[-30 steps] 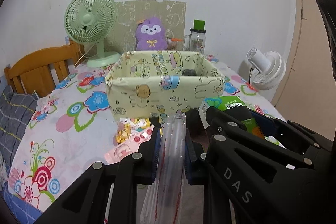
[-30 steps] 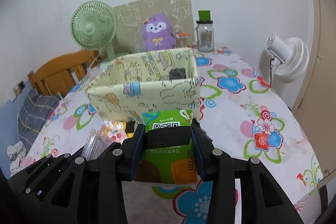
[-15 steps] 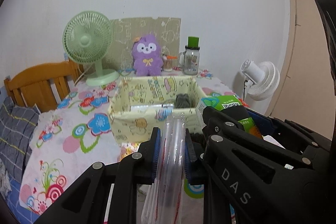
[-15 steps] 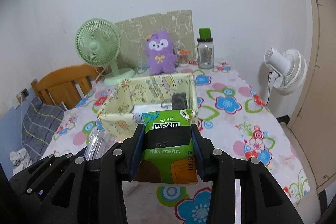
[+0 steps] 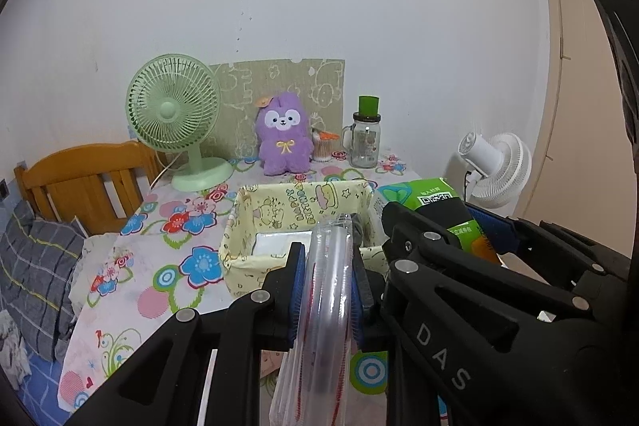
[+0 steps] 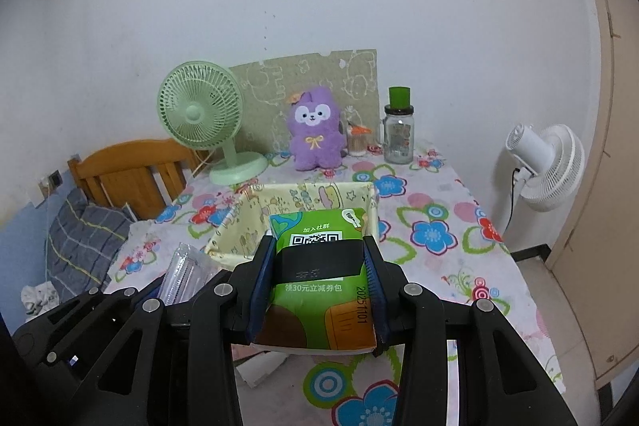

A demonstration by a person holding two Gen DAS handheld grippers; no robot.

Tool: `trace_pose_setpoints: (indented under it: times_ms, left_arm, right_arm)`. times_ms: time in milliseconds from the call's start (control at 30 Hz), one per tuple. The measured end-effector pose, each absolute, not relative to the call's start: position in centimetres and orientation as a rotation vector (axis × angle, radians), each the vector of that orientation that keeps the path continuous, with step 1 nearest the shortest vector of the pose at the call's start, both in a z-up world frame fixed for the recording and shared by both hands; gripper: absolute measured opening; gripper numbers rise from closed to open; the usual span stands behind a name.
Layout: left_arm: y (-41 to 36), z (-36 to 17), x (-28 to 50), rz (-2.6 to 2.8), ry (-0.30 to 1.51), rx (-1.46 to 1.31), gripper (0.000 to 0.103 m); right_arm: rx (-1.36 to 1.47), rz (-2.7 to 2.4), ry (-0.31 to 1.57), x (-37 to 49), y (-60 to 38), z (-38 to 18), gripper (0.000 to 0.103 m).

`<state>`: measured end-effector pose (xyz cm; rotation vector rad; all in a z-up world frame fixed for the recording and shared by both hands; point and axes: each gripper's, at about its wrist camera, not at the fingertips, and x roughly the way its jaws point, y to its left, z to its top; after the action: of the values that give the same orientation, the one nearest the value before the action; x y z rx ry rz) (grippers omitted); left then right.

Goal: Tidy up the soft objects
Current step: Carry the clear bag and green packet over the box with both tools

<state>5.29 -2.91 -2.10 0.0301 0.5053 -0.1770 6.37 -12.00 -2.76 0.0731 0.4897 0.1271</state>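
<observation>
My left gripper (image 5: 326,280) is shut on a clear plastic packet with red print (image 5: 324,306), held edge-on above the table. My right gripper (image 6: 318,276) is shut on a green tissue pack with a QR code (image 6: 319,262); that pack (image 5: 437,200) also shows at the right of the left wrist view. Both are held above and just in front of the yellow cartoon-print fabric box (image 5: 279,210) (image 6: 247,226), which is open-topped. A white flat item (image 5: 279,242) lies inside the box. The clear packet (image 6: 183,276) shows at lower left in the right wrist view.
At the back of the flowered tablecloth (image 6: 439,234) stand a green desk fan (image 5: 175,118), a purple plush toy (image 5: 283,134), a glass jar with a green lid (image 5: 365,138) and a cardboard panel (image 5: 279,86). A wooden chair (image 5: 80,178) and a white fan (image 6: 547,162) flank the table.
Both grippers have risen together with their packets. The fabric box now sits lower in both views and its inside shows from above.
</observation>
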Motion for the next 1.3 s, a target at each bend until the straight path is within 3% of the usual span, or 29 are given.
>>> trace_pose_setpoints:
  times_ms: [1300]
  left_arm:
    - [-2.3,-2.0,16.7,-0.218,0.57,0.029,0.019]
  right_arm:
    - [0.073,0.116,0.537,18.2,-11.2,-2.2,0.045]
